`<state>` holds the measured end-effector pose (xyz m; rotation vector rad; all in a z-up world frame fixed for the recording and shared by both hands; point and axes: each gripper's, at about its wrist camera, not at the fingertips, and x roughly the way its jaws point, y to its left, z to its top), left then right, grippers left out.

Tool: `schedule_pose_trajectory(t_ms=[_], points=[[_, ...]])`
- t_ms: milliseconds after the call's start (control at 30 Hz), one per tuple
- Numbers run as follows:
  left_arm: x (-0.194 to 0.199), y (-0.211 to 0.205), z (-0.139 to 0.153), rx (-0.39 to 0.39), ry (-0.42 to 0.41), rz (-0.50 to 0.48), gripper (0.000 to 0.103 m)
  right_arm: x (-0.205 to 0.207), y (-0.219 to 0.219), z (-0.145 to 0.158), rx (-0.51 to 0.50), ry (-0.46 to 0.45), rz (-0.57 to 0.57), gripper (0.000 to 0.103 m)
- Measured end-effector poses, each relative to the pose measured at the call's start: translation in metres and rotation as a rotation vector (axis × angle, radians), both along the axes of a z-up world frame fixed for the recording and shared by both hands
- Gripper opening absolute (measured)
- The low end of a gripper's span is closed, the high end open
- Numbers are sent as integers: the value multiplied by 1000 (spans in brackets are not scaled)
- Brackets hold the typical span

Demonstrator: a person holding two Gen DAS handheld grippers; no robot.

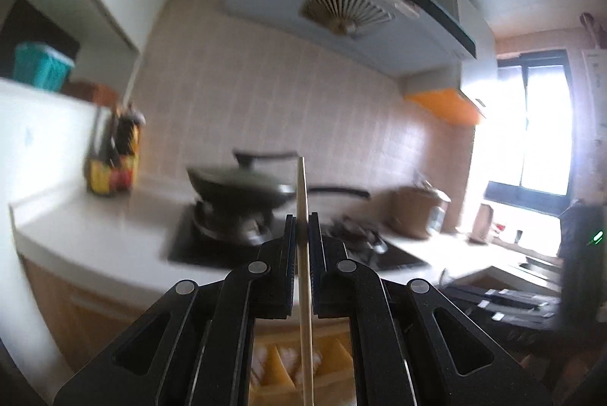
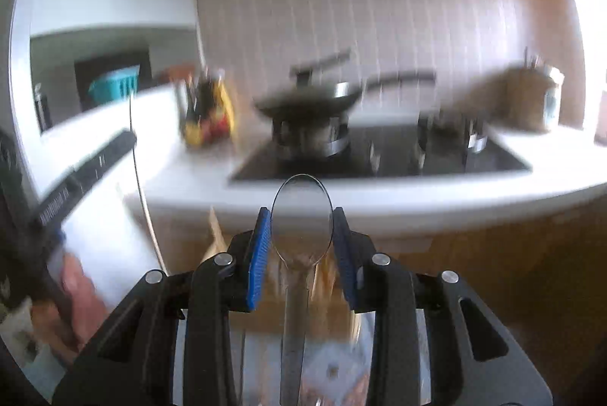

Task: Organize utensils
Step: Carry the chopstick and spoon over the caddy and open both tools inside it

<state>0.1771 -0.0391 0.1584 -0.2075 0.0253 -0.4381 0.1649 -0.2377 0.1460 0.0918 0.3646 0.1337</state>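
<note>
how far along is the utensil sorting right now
Nothing visibly put away yet. In hand: the left gripper is shut on a chopstick, and the right gripper clamps a spoon by its bowl, both held up facing the stove. Left: placing both; the wooden divider tray below is only partly visible.

Left tongs (image 1: pixel 302 216) on chopstick (image 1: pixel 305 292), prob. wooden

The wok (image 2: pixel 309 102) sits on the stove (image 2: pixel 379 155), which is on the desk (image 2: pixel 379 189). The bottles (image 2: pixel 206 114) stand left of it, the jar (image 2: pixel 531 102) right.
</note>
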Motion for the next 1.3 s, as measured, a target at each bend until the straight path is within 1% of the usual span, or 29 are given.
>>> schedule_pose_trajectory(t_ms=[33,100,167,233,333,500,567,700,867,933,1000,1067,1133,1200,1300], points=[[3,-3,1,2,-12,11,4,3,-3,3,0,-40,-17,29],[12,-10,-2,4,-28,35,4,8,-7,8,-5,-160,-64,30],[20,-14,-6,-1,-31,56,4,14,-10,11,-5,-240,-87,29],[32,-17,-14,-7,-29,90,4,29,-10,8,-17,-273,-116,29],[46,-16,-24,-13,-16,125,4,50,-12,-4,-10,-263,-119,29],[59,-18,-46,25,-16,170,4,68,-9,-37,-48,-261,-150,30],[62,-19,-53,43,-12,175,4,71,-8,-48,-57,-245,-151,30],[64,-20,-64,62,9,174,4,72,-9,-61,-61,-230,-154,30],[56,-18,-65,94,12,175,5,63,-10,-66,-61,-195,-144,30],[49,-18,-64,122,11,169,10,58,-11,-66,-64,-182,-135,30],[44,-16,-63,132,14,164,22,50,-11,-63,-64,-168,-123,31],[35,-9,-60,132,22,155,23,42,-13,-60,-55,-153,-110,31],[26,-1,-54,123,40,142,26,32,-16,-56,-41,-127,-92,36],[16,9,-48,107,60,131,30,24,-20,-52,-23,-105,-76,44],[5,21,-41,103,105,94,33,7,-26,-44,13,-60,-60,44]])
